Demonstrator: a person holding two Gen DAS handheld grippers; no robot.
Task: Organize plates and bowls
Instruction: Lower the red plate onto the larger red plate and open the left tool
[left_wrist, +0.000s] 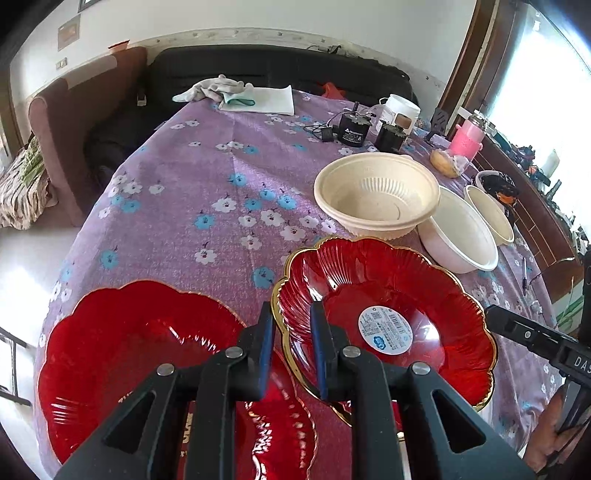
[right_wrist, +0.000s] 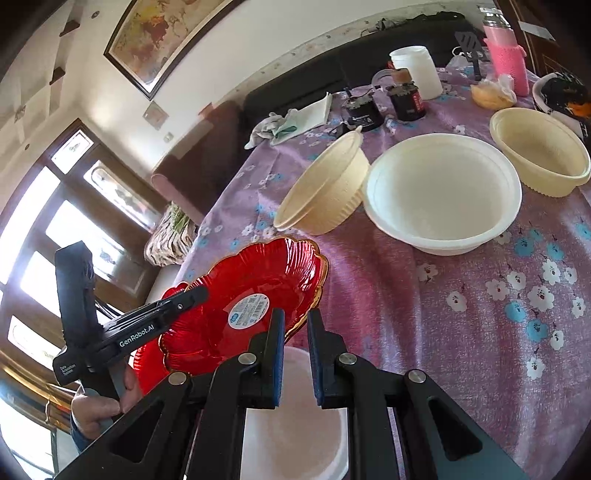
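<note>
My left gripper (left_wrist: 291, 314) straddles the near left rim of a red scalloped gold-edged plate with a round label (left_wrist: 388, 321); its jaws stand slightly apart, one finger on each side of the rim. The plate is tilted and lifted in the right wrist view (right_wrist: 243, 314). Another red plate (left_wrist: 129, 354) lies left, and a further one (left_wrist: 280, 432) below. My right gripper (right_wrist: 295, 321) is narrowly open and empty, above a white bowl (right_wrist: 295, 424). A cream ribbed bowl (left_wrist: 376, 195), a white bowl (left_wrist: 458, 236) and a second cream bowl (left_wrist: 487, 214) stand behind.
The table has a purple flowered cloth (left_wrist: 207, 206). At the back are two dark jars (left_wrist: 354, 129), a white tub (left_wrist: 402, 107), a pink bottle (left_wrist: 467, 140), cloths (left_wrist: 236, 92) and a black dish (left_wrist: 495, 182). A sofa (left_wrist: 258, 70) stands beyond.
</note>
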